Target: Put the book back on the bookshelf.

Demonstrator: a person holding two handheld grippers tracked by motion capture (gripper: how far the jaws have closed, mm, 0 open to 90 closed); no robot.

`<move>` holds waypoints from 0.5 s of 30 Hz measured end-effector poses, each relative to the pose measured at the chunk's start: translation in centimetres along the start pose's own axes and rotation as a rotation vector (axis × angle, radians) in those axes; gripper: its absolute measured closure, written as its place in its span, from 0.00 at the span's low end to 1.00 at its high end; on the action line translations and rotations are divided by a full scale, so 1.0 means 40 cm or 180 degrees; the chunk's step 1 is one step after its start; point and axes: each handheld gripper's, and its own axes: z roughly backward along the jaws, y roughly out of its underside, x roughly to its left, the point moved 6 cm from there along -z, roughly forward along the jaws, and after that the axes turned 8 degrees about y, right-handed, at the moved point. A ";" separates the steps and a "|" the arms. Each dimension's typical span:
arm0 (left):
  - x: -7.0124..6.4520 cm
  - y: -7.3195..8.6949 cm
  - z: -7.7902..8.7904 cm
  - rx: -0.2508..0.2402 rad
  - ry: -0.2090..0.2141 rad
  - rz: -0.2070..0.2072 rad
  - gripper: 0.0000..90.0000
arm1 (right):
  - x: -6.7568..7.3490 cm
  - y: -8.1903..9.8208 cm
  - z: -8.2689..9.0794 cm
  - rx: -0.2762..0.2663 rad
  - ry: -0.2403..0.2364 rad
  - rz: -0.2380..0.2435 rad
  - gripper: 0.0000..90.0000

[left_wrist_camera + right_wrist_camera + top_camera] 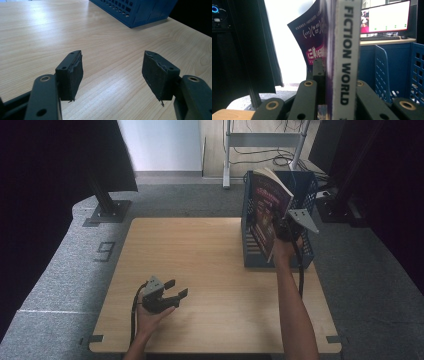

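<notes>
Book (342,62) sits clamped between my right jaws, its white spine running straight up from them in the right gripper view, so close that the lettering on it reads plainly. One jaw presses the purple cover side, the other the far side of the spine, and the cover curls away to the left above the grip. In the high view my right gripper (281,229) holds the book (267,215) upright and a little tilted, raised over the blue crate (305,252) that stands at the far right of the surface (200,270); the book's lower edge reaches down in front of the crate's near wall. Past the spine, the right gripper view shows the crate's perforated blue walls (384,75) just behind, and farther off a lit monitor (387,17) on a desk.

My left gripper (176,289) rests low over the near left part of the surface, well apart from the book. Its jaws stand wide with nothing between them: in the left gripper view only bare wood (112,65) lies between the two dark pads (75,75), and the crate's corner (135,12) sits far ahead.
</notes>
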 end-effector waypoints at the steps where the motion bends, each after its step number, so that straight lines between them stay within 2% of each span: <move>1: 0.002 0.000 0.001 -0.0007 -0.0004 0.0008 0.37 | 0.001 0.000 -0.003 -0.0007 0.0002 -0.0011 0.91; 5: 0.007 0.000 0.004 -0.0007 -0.0014 0.0026 0.37 | 0.001 0.003 -0.012 -0.0004 0.0004 -0.0033 0.91; 15: -0.001 0.000 0.000 0.0008 -0.0011 0.0011 0.37 | 0.013 0.001 -0.022 0.0022 0.0005 0.0029 0.91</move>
